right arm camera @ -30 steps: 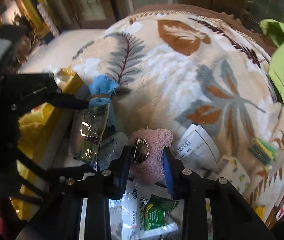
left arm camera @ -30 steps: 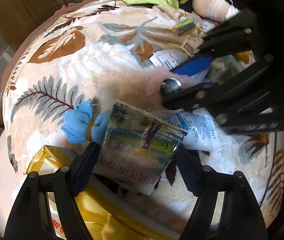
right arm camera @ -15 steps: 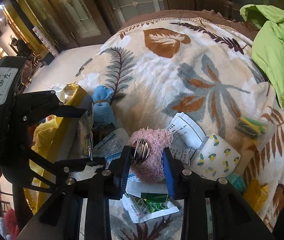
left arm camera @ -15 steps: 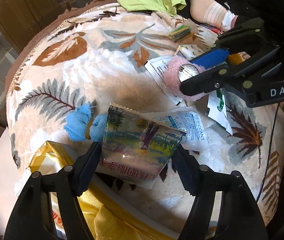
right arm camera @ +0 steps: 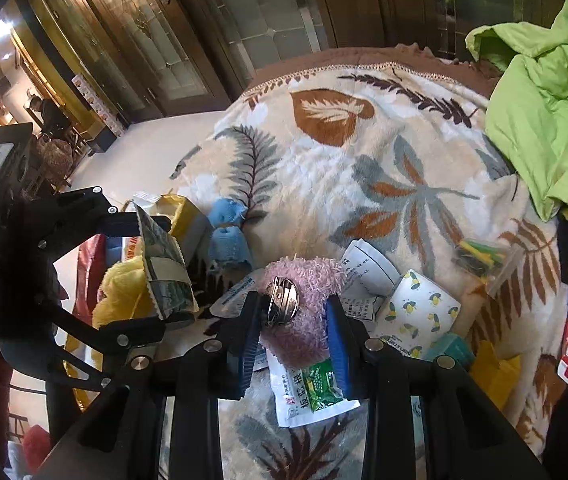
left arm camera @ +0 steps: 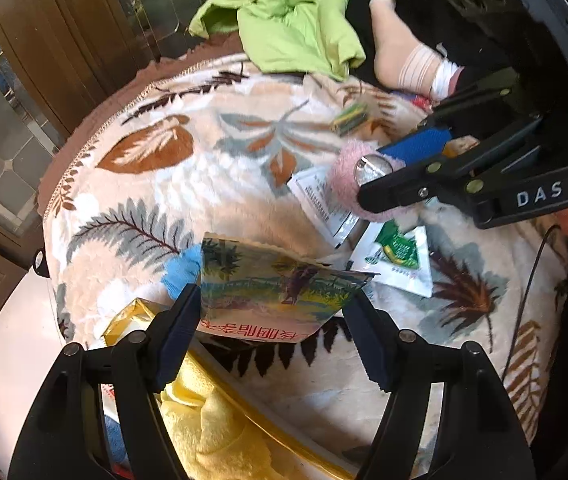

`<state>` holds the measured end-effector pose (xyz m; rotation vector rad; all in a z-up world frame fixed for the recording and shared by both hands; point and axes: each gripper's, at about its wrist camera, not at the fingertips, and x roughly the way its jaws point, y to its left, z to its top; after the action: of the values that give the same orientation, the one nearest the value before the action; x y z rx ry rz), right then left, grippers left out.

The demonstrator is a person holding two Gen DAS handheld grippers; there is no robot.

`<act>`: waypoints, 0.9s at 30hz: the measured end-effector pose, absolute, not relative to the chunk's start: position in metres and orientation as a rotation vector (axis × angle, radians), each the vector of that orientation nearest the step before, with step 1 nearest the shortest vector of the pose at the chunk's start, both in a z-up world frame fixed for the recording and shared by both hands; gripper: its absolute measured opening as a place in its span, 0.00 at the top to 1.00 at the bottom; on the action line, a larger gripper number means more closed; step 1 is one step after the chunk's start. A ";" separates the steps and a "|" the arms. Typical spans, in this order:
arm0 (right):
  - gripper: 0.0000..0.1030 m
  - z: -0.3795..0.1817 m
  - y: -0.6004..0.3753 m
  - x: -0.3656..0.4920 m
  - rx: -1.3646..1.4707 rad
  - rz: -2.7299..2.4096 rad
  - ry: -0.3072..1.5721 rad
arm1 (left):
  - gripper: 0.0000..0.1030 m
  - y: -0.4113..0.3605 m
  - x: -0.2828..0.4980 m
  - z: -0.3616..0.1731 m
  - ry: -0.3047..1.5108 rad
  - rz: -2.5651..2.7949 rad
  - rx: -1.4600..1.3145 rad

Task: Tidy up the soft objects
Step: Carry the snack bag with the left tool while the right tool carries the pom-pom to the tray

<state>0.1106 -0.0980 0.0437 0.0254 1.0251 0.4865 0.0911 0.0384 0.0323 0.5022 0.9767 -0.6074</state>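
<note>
- Left wrist view: left gripper [left arm camera: 269, 304] is clamped on the glossy printed foil packet [left arm camera: 275, 284], lifted over the near-left edge of the leaf-patterned fleece blanket [left arm camera: 203, 184], above the yellow-lined bin [left arm camera: 219, 420].
- Centre: a blue knitted piece [right arm camera: 229, 236] lies just beside that bin.
- Right: right gripper [right arm camera: 294, 320] pinches the fuzzy pink pouch with a metal clasp [right arm camera: 304, 304], raised over white sachets [right arm camera: 312, 392]. Best to carry it level and release only once over the bin.

Our right gripper [right arm camera: 292, 320] pinches the pink fuzzy pouch [right arm camera: 304, 312], its metal clasp [right arm camera: 282, 301] facing us. At nine o'clock, our left gripper [right arm camera: 151, 268] grips a printed packet [right arm camera: 163, 272]. Blue cloth [right arm camera: 227, 232] lies at eleven on the leaf-patterned blanket [right arm camera: 344, 168].
</note>
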 end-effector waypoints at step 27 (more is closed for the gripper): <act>0.69 0.039 0.054 0.008 -0.102 0.831 1.077 | 0.31 0.157 -0.035 0.049 1.026 -0.409 0.390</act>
<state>0.0084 0.0541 0.0393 -0.1020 1.0773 0.8309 -0.0352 0.1571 0.0486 0.3898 1.0264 -0.4093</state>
